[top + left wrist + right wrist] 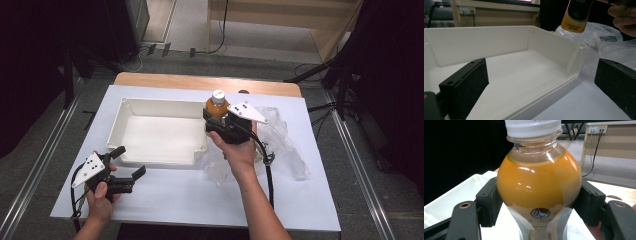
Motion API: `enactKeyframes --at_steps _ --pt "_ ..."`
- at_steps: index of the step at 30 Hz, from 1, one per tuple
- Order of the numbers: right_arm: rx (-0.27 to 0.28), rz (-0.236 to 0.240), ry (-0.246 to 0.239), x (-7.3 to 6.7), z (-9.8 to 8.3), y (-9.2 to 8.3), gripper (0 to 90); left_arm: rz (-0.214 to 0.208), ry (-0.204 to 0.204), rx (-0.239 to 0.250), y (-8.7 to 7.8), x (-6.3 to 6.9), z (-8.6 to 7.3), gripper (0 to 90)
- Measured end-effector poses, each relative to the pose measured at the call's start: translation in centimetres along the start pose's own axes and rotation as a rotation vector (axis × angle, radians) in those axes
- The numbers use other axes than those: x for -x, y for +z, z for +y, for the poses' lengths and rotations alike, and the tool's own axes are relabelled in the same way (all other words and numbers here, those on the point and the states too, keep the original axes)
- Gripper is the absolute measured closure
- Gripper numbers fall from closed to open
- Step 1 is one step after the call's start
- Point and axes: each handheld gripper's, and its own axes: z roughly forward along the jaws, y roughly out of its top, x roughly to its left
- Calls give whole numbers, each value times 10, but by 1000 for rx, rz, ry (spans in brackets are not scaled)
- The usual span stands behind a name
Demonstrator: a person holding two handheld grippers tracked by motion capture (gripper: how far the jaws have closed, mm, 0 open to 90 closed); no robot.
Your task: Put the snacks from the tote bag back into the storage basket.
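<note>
A bottle of orange juice (pixel 218 105) with a white cap is lifted above the table beside the white tray's (pixel 131 106) right wall. My right gripper (pixel 216 119) is shut on the orange juice bottle (pixel 539 185), its pads (pixel 489 201) pressing both sides of the round body. The bottle's base (pixel 576 18) hangs above the tray's (pixel 549 42) far corner in the left gripper view. My left gripper (pixel 129 161) rests low at the tray's front left corner, open, with nothing between its pads (pixel 470 85).
Crumpled clear plastic bags (pixel 282 137) lie on the white table cover (pixel 200 192) right of the tray and under the right hand. The wooden table edge (pixel 200 80) runs behind. Floor rails and cables surround the table.
</note>
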Motion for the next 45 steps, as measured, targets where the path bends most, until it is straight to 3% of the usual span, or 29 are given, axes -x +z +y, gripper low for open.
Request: enactKeyframes --at_steps 45 --pt "-8 40 -26 -20 6 19 317 -14 -1 -3 0 1 1 0"
